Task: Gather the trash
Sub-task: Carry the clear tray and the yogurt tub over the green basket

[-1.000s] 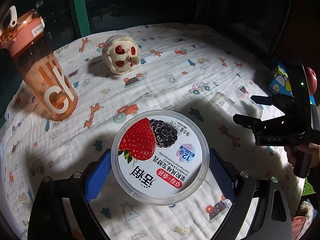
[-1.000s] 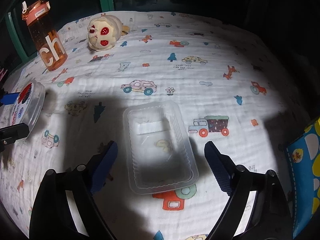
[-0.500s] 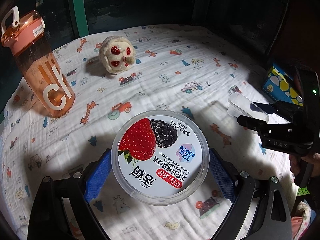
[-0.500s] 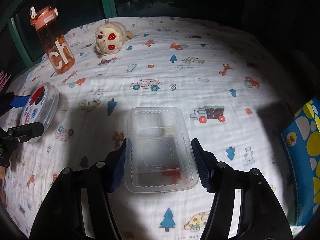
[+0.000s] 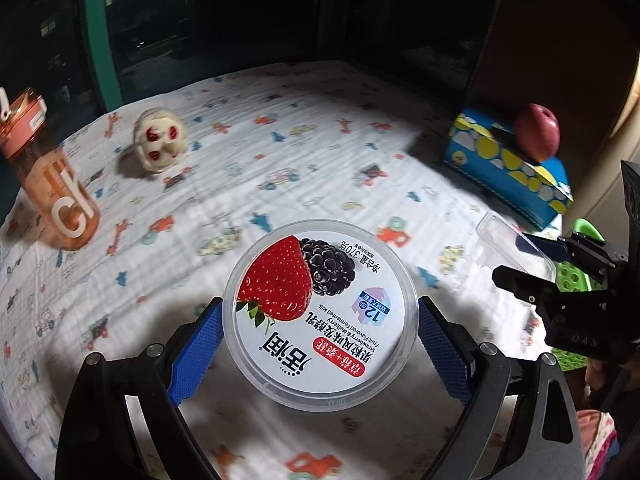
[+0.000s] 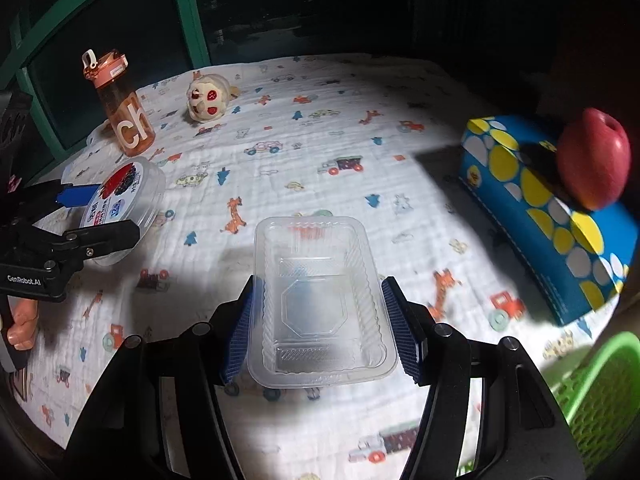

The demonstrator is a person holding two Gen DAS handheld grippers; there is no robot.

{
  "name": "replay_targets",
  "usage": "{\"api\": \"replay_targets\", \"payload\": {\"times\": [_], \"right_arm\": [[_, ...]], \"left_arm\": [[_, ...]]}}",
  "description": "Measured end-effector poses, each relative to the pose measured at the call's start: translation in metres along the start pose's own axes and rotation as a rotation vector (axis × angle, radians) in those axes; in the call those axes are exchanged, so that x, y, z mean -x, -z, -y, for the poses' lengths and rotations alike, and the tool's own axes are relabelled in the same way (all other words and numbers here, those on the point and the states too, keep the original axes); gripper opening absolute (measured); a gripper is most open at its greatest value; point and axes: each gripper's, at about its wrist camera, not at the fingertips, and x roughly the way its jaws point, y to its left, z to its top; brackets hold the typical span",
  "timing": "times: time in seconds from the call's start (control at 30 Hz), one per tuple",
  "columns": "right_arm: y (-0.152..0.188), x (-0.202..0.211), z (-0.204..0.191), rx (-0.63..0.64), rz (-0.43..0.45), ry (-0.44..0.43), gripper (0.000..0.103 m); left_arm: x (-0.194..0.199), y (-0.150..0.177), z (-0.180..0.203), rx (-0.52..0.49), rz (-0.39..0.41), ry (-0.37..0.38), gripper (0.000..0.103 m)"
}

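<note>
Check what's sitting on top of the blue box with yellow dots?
A red apple rests on the blue box, toward its far end, over a dark opening in the top. The apple and the shadow hide whatever is inside the opening.

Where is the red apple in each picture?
Left wrist view: the round red apple sits far right near the top, on the blue box with yellow dots.
Right wrist view: the apple is at the right edge, on the same box.
Shared landmark: the orange water bottle, upper left.
</note>
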Motion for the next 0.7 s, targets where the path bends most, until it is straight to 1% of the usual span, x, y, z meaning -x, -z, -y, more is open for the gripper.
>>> {"api": "replay_targets", "payload": {"times": [0.13,0.4,0.57,0.7], "right_arm": [[0.024,0.031,0.02,-0.056,0.013,0.029,0.061],[0.065,0.087,0.059,-0.136,0.05,0.119,0.061],[0.087,0.11,0.082,-0.176,0.059,0.18,0.061],[0.107,0.127,0.105,-0.238,0.068,0.216,0.061]], "left_arm": [[0.006,0.002,0.034,-0.046,0.009,0.033,0.09],[0.011,0.008,0.103,-0.118,0.016,0.115,0.09],[0.012,0.01,0.145,-0.171,0.017,0.16,0.09],[0.014,0.008,0.173,-0.209,0.021,0.189,0.09]]}}
